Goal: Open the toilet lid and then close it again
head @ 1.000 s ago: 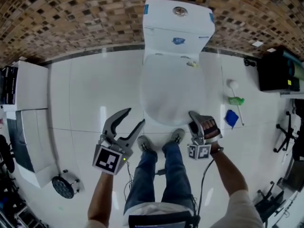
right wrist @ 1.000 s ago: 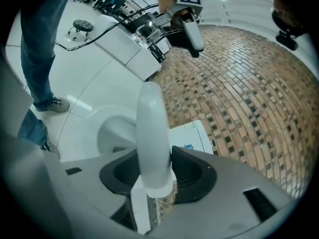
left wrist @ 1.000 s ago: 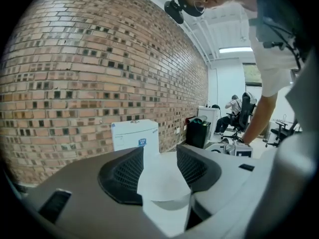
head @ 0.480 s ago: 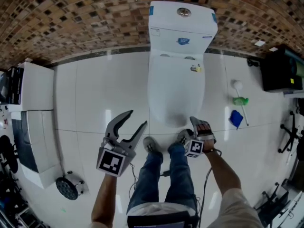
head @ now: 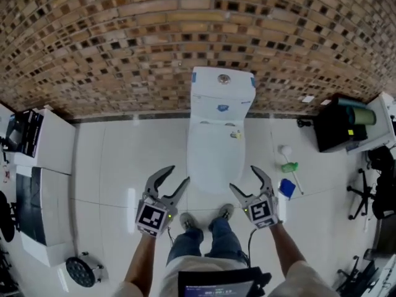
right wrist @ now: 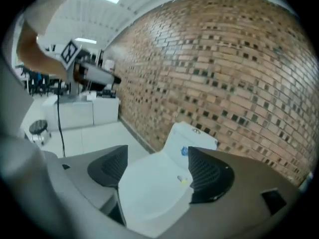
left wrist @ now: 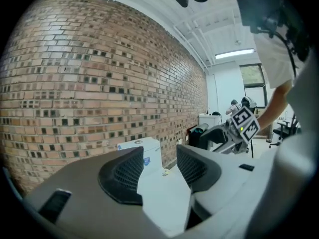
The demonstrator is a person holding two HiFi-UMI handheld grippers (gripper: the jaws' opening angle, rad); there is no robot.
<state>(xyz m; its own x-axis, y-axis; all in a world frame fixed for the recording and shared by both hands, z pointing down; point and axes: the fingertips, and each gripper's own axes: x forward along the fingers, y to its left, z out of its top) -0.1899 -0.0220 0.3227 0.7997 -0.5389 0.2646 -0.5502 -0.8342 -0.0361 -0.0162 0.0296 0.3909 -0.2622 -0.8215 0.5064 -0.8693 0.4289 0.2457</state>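
Note:
The white toilet stands against the brick wall, its lid [head: 213,156] down flat over the bowl and its tank [head: 223,91] behind. Both grippers hover in front of the bowl, apart from it. My left gripper [head: 178,174] is open and empty; in the left gripper view the tank [left wrist: 142,151] shows between its pads [left wrist: 122,176]. My right gripper [head: 244,178] is wide open with nothing held. In the right gripper view the lid [right wrist: 154,193] and tank [right wrist: 192,136] lie beyond its jaws, untouched.
A toilet brush [head: 289,166] and a blue object [head: 286,187] lie on the floor right of the bowl. A black box [head: 337,129] stands at the right wall and a white cabinet [head: 37,147] at the left. The person's shoes [head: 189,220] sit below the bowl.
My right gripper left the lid's front edge, rolled upright and opened wide. Both grippers rose and the head view pulled back from the toilet.

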